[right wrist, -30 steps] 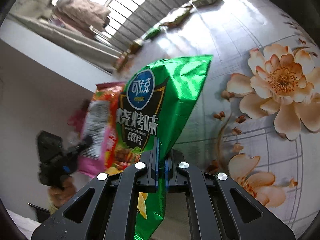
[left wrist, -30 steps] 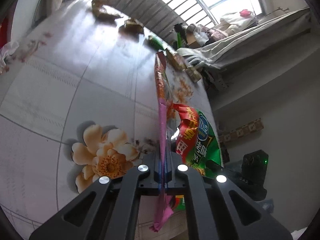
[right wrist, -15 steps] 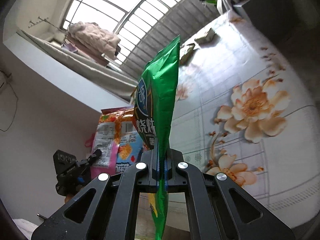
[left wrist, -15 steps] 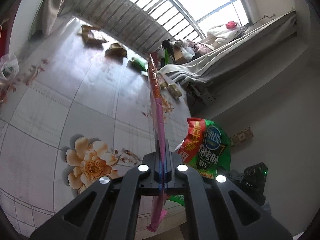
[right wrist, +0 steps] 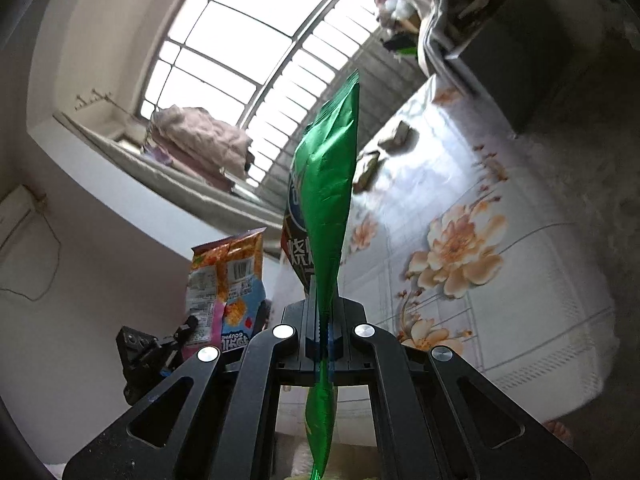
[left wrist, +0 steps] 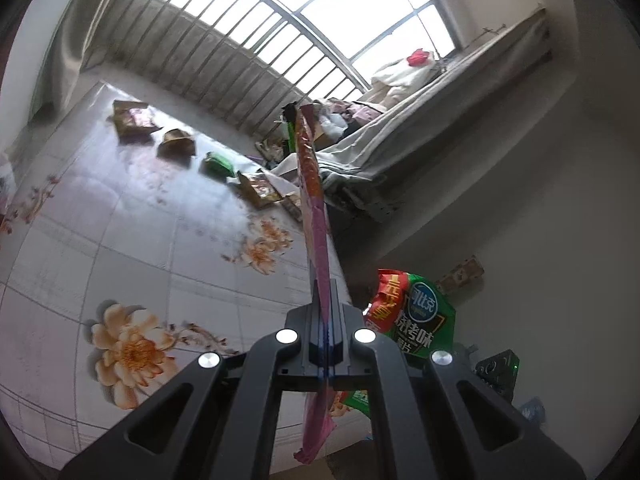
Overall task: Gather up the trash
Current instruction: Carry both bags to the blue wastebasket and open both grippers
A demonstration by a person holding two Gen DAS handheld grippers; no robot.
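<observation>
My left gripper [left wrist: 327, 336] is shut on a pink and orange snack bag [left wrist: 314, 216], seen edge-on and held high above the floor. The same bag shows in the right wrist view [right wrist: 226, 284]. My right gripper [right wrist: 325, 334] is shut on a green chip bag [right wrist: 328, 184], also edge-on; its printed face shows in the left wrist view [left wrist: 416, 316]. The two grippers are side by side, close together. Several more wrappers [left wrist: 176, 146] lie on the floor near the window railing, far from both grippers; some show in the right wrist view [right wrist: 396, 136].
The floor [left wrist: 120, 248] is pale tile with flower prints. A bed with grey bedding [left wrist: 400, 148] stands along the right wall under a barred window [left wrist: 280, 28]. Clutter is piled at the bed's far end [left wrist: 332, 120]. A dark cabinet [right wrist: 532, 68] stands at the right.
Both grippers have risen and tilted upward with their bags still held. The floor has dropped away, and the window and walls now fill more of both views.
</observation>
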